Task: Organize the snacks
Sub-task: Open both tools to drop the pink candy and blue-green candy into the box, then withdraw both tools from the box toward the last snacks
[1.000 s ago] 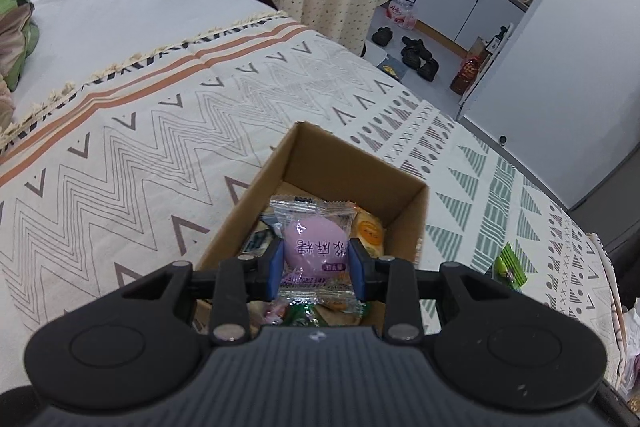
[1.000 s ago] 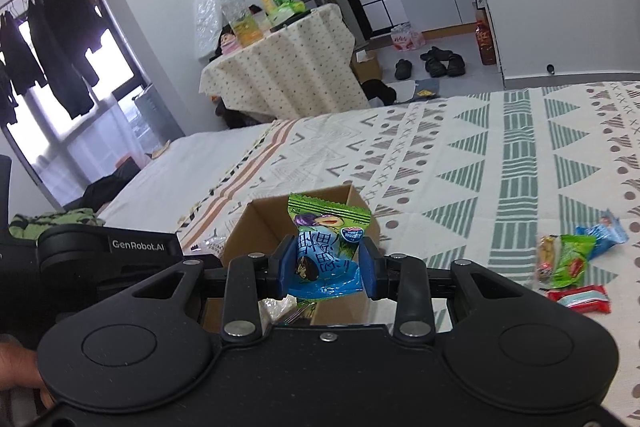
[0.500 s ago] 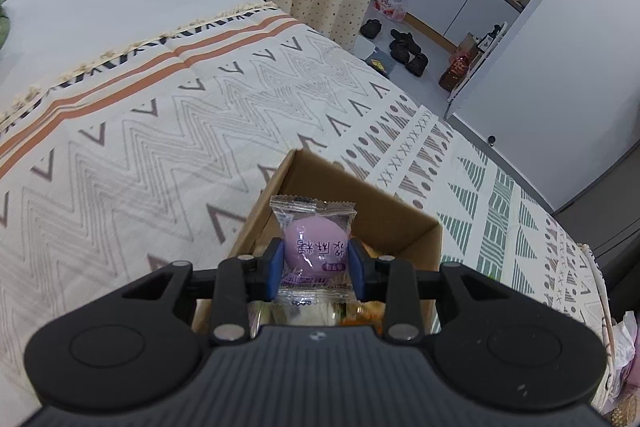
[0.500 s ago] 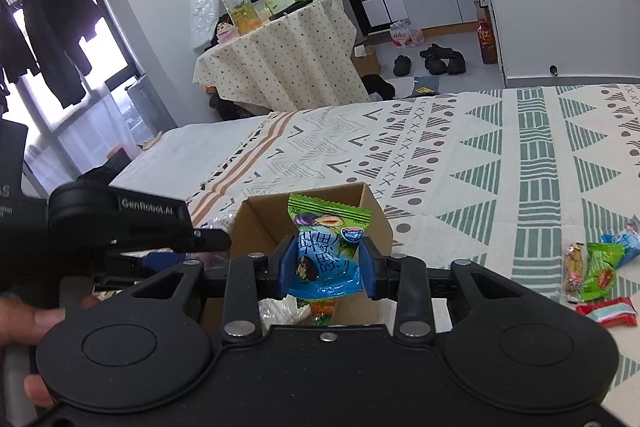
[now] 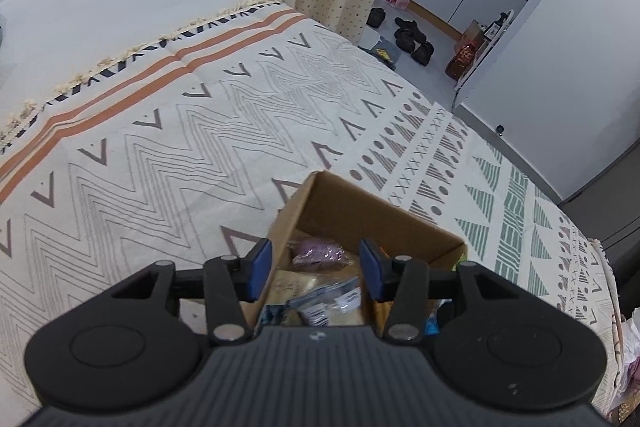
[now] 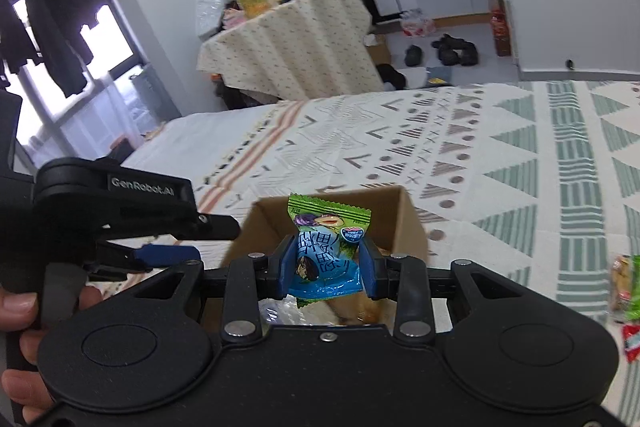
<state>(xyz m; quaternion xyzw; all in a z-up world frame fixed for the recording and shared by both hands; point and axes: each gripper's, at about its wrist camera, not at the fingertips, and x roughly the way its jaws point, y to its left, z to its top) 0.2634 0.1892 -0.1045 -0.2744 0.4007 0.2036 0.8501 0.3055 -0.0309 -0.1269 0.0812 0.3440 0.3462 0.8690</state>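
Observation:
An open cardboard box (image 5: 356, 201) (image 6: 404, 223) with several snack packets inside stands on the patterned bed cover. My left gripper (image 5: 316, 267) hangs over its near corner with its jaws opening and nothing between the blue pads. The pink round snack (image 5: 318, 253) lies below in the box. In the right wrist view my right gripper (image 6: 326, 265) is shut on a green and blue snack packet (image 6: 326, 243), held upright just before the box. The left gripper (image 6: 168, 253) shows there at the left, held by a hand (image 6: 20, 311).
More loose snacks (image 6: 624, 291) lie on the bed cover at the right edge. A cloth-draped table (image 6: 296, 47) with bottles stands beyond the bed. Shoes (image 5: 412, 37) sit on the floor by the white cabinets. Dark clothes (image 6: 60, 35) hang at the window.
The left gripper moved forward over the box, opened and let the pink snack drop into it. The right gripper came closer to the box, still holding its packet.

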